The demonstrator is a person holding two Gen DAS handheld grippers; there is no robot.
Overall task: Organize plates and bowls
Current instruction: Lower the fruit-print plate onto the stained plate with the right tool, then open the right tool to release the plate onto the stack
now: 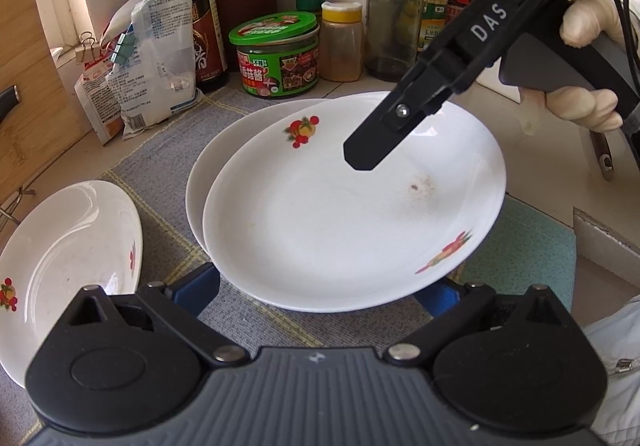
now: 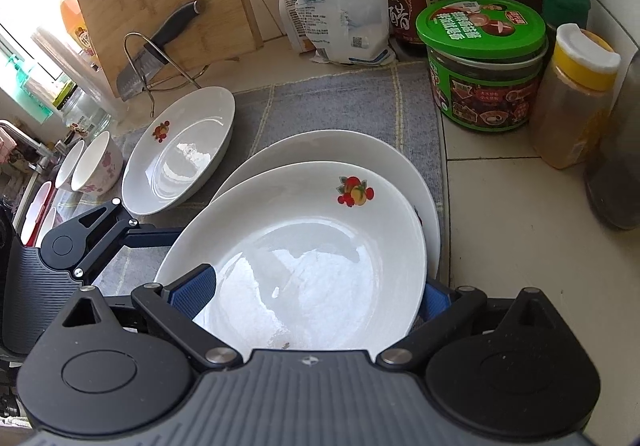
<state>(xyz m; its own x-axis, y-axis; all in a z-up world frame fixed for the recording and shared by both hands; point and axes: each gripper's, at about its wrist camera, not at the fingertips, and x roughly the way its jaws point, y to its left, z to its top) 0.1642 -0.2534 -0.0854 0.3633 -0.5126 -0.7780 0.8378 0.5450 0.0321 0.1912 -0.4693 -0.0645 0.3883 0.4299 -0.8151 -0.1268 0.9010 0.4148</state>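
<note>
A white plate with fruit prints (image 1: 352,214) lies on top of a second white plate (image 1: 200,182) on the grey mat; both show in the right wrist view, the top plate (image 2: 304,258) over the lower one (image 2: 360,150). My left gripper (image 1: 320,298) is open, its blue fingers (image 1: 196,286) at the top plate's near rim, partly hidden under it. My right gripper (image 2: 316,294) is open, one finger (image 2: 192,286) over the plate's rim, the other beside it. Its finger (image 1: 376,142) hangs above the plate in the left wrist view. A third plate (image 1: 68,266) (image 2: 180,150) lies to the left.
Jars, bottles and bags (image 1: 280,54) stand along the back wall. A cutting board with a knife (image 2: 160,34) leans at the left. Small floral bowls (image 2: 96,162) sit left of the plates by the sink. A grey checked mat (image 2: 340,102) covers the counter.
</note>
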